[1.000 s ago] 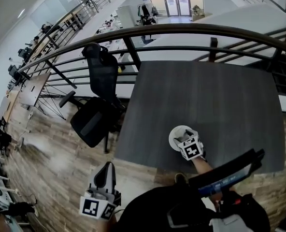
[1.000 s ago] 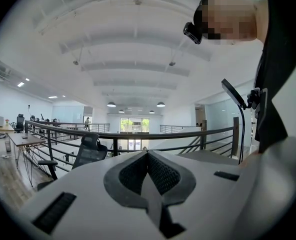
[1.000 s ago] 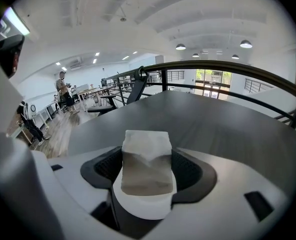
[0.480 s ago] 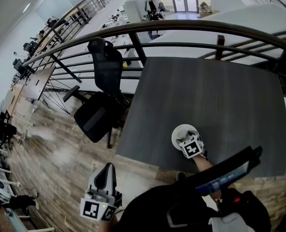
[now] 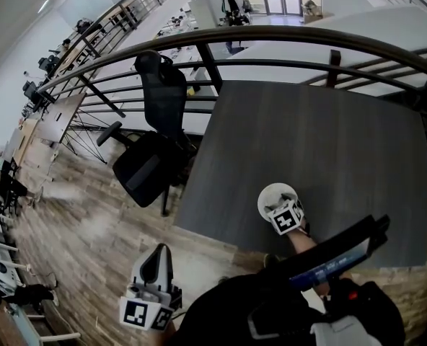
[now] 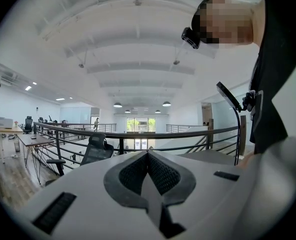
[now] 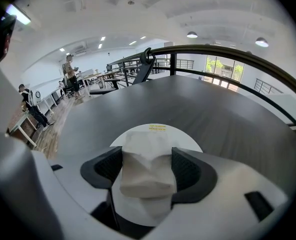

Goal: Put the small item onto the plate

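Dark grey desk point(image 5: 307, 135), rectangular, matte top with faint grain. One round white plate point(image 5: 271, 192) lies flat directly on it, close to the edge nearest the person. Small yellow label point(image 7: 158, 127) sits on the plate's far rim.

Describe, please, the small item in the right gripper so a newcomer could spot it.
Find the dark grey table by the black railing; near its front edge sits a round white plate. Over it, the right gripper clamps a crumpled white tissue-like wad, wrinkled against the smooth plate.
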`<action>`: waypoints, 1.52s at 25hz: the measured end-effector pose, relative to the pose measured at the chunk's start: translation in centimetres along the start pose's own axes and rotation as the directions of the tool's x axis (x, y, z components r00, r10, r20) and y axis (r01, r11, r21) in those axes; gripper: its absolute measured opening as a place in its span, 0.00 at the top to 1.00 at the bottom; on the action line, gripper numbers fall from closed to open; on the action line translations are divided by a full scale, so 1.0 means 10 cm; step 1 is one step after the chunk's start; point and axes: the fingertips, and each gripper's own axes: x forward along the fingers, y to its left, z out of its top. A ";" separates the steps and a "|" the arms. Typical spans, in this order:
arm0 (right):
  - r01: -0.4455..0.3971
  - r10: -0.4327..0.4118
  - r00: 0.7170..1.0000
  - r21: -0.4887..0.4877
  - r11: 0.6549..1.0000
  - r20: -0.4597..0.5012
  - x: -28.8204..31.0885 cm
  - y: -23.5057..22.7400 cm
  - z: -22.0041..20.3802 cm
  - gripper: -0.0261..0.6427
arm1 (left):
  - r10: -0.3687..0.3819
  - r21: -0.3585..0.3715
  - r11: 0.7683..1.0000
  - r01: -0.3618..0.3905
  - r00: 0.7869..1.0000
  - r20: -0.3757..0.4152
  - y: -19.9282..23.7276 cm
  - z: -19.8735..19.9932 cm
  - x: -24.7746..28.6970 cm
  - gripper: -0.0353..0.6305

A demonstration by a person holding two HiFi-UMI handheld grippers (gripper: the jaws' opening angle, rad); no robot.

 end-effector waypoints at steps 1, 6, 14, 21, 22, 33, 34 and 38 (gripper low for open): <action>0.001 -0.001 1.000 0.001 1.000 -0.002 0.01 0.00 0.00 0.50 | 0.001 0.001 1.000 -0.001 1.000 0.001 0.00 0.00 -0.01 0.94; 0.027 -0.028 0.999 -0.053 0.998 -0.027 0.04 -0.04 -0.03 0.50 | 0.010 -0.002 1.000 -0.010 1.000 0.003 -0.03 0.00 -0.04 0.94; 0.024 -0.026 0.999 -0.072 0.997 -0.026 0.04 -0.05 -0.01 0.50 | 0.009 0.002 1.000 -0.009 1.000 -0.009 -0.03 -0.03 -0.12 0.94; 0.014 -0.013 0.999 -0.043 0.999 0.029 0.00 0.02 0.16 0.50 | 0.000 -0.005 1.000 0.000 1.000 -0.012 -0.01 -0.08 -0.10 0.94; 0.017 -0.015 0.999 -0.044 0.999 0.050 -0.03 0.03 0.22 0.50 | -0.007 -0.007 1.000 0.007 1.000 -0.008 -0.01 -0.08 -0.09 0.94; 0.026 -0.024 0.950 -0.003 1.000 0.313 -0.76 0.07 0.94 0.50 | -0.100 -0.027 0.995 0.101 0.995 0.013 -0.06 -0.20 0.19 0.94; 0.021 -0.022 0.939 0.009 1.000 0.344 -0.85 0.09 1.00 0.50 | -0.119 -0.026 0.993 0.119 0.993 0.013 -0.09 -0.21 0.21 0.94; 0.033 -0.045 0.880 0.033 0.999 0.474 -1.30 0.15 1.23 0.65 | -0.184 -0.011 0.983 0.184 0.983 0.030 -0.22 -0.18 0.26 0.94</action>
